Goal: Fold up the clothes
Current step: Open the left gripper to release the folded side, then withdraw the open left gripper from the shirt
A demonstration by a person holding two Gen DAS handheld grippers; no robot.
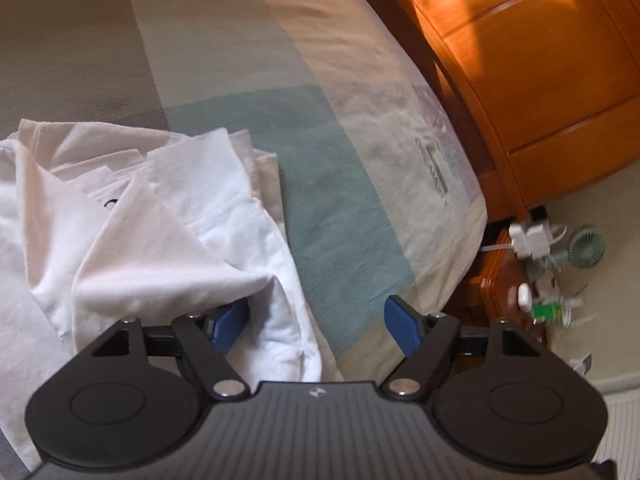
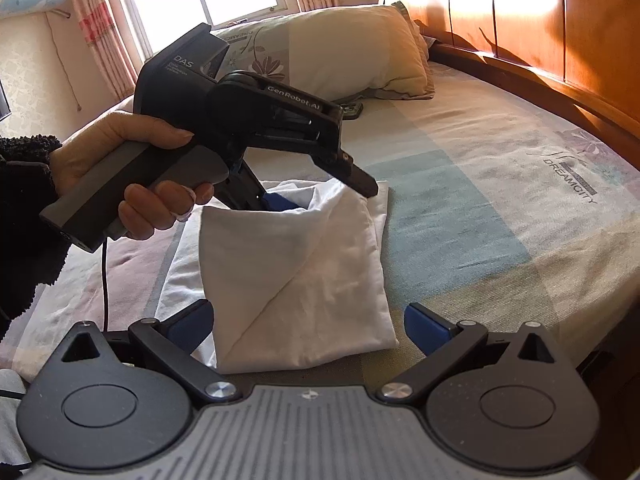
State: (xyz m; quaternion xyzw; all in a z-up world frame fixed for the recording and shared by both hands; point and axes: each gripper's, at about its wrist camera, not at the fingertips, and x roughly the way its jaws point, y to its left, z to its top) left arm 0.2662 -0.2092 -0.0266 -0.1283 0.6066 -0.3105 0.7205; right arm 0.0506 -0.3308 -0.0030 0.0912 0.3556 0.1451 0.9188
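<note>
A: Where is the white cotton garment (image 2: 296, 268) lying, and what are the two grippers doing?

B: It lies half-folded on the pastel-checked bed sheet (image 2: 460, 208), toward the near side of the bed; the left gripper (image 1: 316, 320) has its blue pads spread apart, one pad tucked beside a raised fold but pressing nothing; the right gripper (image 2: 308, 328) also stands open, its fingers either side of the near corner and clamped on nothing.

A: How will it handle?

B: I judge it light, limp and quick to slump; thin jersey keeps no crease by itself, so a pinch at a doubled edge or a corner should carry it better than a grab at the loose middle, which would likely bunch.

A: And room to work?

B: Plenty of bare sheet lies to the right of the cloth and beyond it toward the cream floral pillow (image 2: 340, 52); the orange wooden headboard (image 2: 540, 40) rises behind; the mattress edge drops off just beside the garment in the left wrist view, above a cluttered wooden nightstand (image 1: 508, 280), so a wide sweep that way could drag fabric over.
</note>
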